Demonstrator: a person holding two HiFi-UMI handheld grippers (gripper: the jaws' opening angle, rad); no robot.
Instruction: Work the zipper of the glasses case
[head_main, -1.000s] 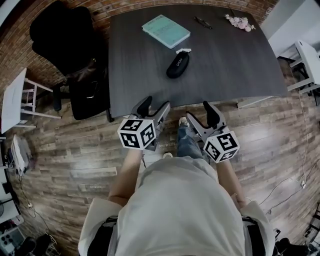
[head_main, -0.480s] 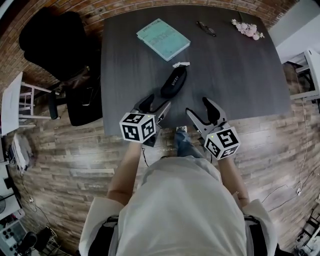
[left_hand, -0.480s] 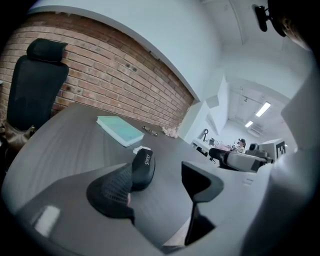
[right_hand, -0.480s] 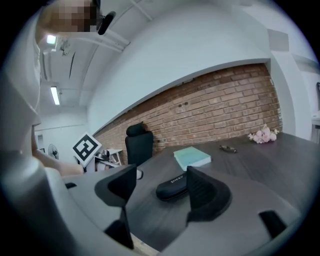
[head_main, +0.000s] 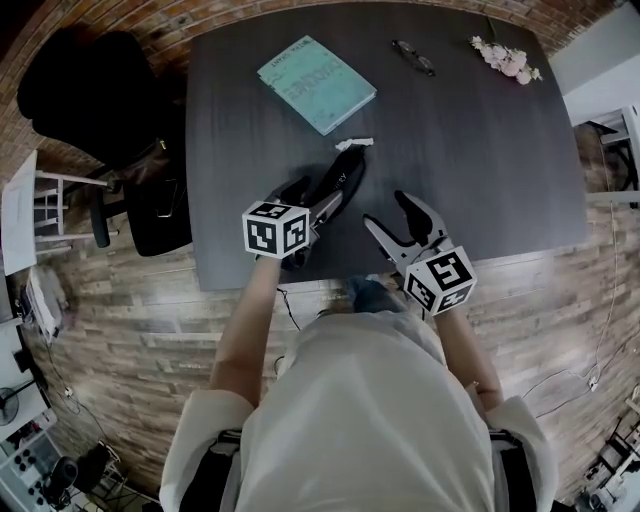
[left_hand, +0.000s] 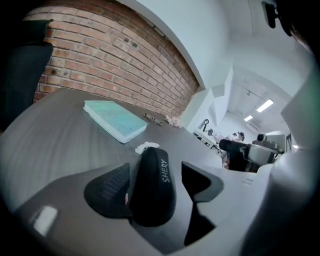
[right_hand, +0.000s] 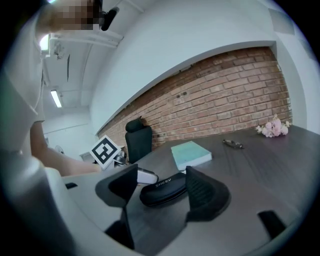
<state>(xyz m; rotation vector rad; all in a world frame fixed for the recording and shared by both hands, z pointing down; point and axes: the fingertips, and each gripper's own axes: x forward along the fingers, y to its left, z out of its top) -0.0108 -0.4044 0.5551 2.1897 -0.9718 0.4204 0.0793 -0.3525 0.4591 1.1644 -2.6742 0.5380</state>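
A black glasses case (head_main: 342, 178) printed "SHERY" lies on the dark table (head_main: 500, 160), near its front middle. My left gripper (head_main: 312, 200) is at the case's near end. In the left gripper view, the case (left_hand: 152, 182) sits between the jaws, and a gap shows on the right-hand side. My right gripper (head_main: 392, 215) hovers over the table to the right of the case, apart from it. Its jaws are closing with nothing between them. In the right gripper view, the case (right_hand: 162, 189) lies ahead, beyond the right gripper (right_hand: 162, 175).
A teal book (head_main: 316, 84) lies behind the case, and a small white scrap (head_main: 353, 144) lies at the case's far end. Spectacles (head_main: 412, 57) and pink flowers (head_main: 508, 57) are at the table's back. A black chair (head_main: 90, 95) stands to the left.
Both grippers have moved forward from beyond the table's front edge to over the table. The left gripper's jaws have come round the case's near end.
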